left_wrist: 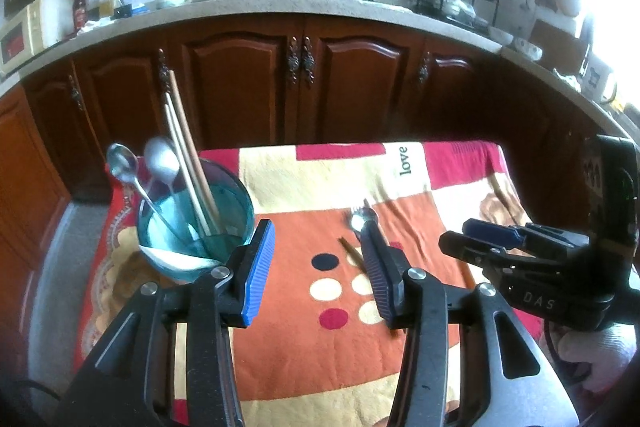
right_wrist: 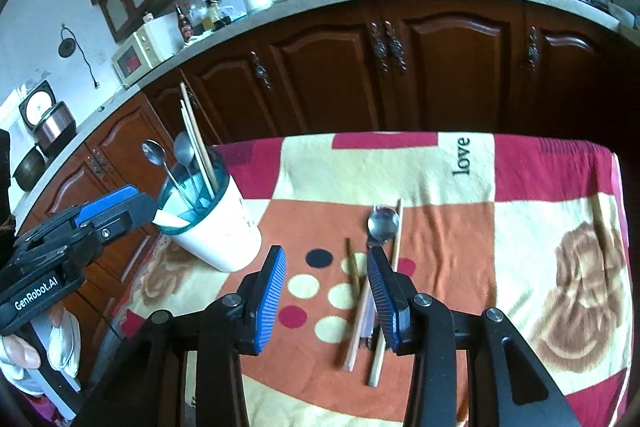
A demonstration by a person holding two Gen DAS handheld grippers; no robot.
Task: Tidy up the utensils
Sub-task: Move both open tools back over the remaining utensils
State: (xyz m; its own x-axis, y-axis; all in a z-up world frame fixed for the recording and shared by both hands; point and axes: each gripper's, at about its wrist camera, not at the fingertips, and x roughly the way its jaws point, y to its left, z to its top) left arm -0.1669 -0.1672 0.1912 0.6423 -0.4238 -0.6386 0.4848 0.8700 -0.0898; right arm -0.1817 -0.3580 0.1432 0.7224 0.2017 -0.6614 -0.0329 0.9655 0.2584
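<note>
A: What's on the table?

B: A patchwork cloth [right_wrist: 460, 227] in red, cream and orange covers it. Near its left edge stands a white cup with a teal rim [right_wrist: 212, 227], holding two spoons [right_wrist: 154, 153] and a few chopsticks [right_wrist: 196, 143] that lean up out of it.

A: And the loose pieces?

B: Toward the middle of the cloth lies a metal spoon [right_wrist: 382, 223], bowl pointing away from the person. Right beside it are chopsticks [right_wrist: 356, 323], some crossing over the spoon's handle, all well apart from the cup.

A: How do the tongs stand?

B: The right gripper [right_wrist: 326, 301] hangs over those loose chopsticks with its blue pads parted; nothing is pinched between them, though the spoon's handle runs under its right-hand finger. The left gripper [left_wrist: 316, 273] is just beside the cup, its left-hand finger near the cup's rim, jaws likewise about half apart and empty.

A: Can each be seen from the other side?

B: Yes, the left one shows at the left edge of the right camera's view, with the holding hand [right_wrist: 24, 351] below it
</note>
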